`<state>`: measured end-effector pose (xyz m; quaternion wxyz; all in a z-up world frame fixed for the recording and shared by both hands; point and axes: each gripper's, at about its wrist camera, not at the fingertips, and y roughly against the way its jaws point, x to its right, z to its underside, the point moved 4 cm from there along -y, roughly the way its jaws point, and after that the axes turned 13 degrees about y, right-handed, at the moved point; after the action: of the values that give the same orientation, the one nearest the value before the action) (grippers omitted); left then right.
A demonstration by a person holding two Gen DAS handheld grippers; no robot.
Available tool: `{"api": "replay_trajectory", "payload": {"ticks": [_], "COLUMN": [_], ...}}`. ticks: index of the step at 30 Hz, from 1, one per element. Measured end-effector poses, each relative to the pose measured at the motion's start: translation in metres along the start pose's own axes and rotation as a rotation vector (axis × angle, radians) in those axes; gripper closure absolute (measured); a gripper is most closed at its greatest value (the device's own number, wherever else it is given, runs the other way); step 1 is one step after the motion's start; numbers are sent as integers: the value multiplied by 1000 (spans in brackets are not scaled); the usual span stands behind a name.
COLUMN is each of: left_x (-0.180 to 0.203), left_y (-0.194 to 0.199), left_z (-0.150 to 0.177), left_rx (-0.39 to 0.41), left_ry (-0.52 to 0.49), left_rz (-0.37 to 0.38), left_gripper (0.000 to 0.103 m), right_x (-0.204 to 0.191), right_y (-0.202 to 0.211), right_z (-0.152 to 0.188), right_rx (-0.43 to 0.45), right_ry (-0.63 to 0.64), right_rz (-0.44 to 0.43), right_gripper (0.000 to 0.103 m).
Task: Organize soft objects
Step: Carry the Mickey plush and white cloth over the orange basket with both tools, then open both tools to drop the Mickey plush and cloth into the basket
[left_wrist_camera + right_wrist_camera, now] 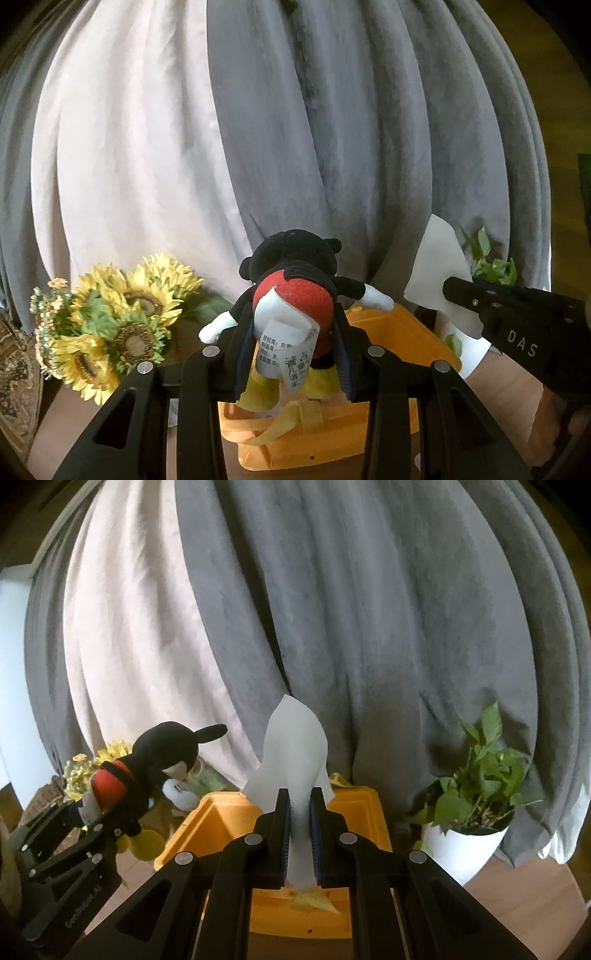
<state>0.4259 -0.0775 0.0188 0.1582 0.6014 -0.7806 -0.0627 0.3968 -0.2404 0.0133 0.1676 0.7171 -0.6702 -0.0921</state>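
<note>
Orange plastic bin (pixel 364 805) already holds a yellow fabric piece (pixel 312 901); above it, the left gripper (pixel 291 354) clamps a black-and-red mouse plush (pixel 295 291) and the right gripper (pixel 300 834) pinches a white cloth (pixel 295 746), both seemingly awaiting release.

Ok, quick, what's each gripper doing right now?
Left gripper: closed on the mouse plush toy.
Right gripper: closed on the white cloth.
</note>
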Motion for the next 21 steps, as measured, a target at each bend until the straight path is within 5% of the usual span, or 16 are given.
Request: {"api": "replay_trajectory", "payload": {"ticks": [21], "left_x": [-10], "left_y": [-98], "left_z": [39], "left_rx": [-169], "left_ry": [7], "left_rz": [8], "left_gripper": [66], "right_x": [14], "right_y": [-105], "right_z": [42], "right_rx": [-203], "right_ry": [-48], "right_rz": [-13], "right_gripper": [92]}}
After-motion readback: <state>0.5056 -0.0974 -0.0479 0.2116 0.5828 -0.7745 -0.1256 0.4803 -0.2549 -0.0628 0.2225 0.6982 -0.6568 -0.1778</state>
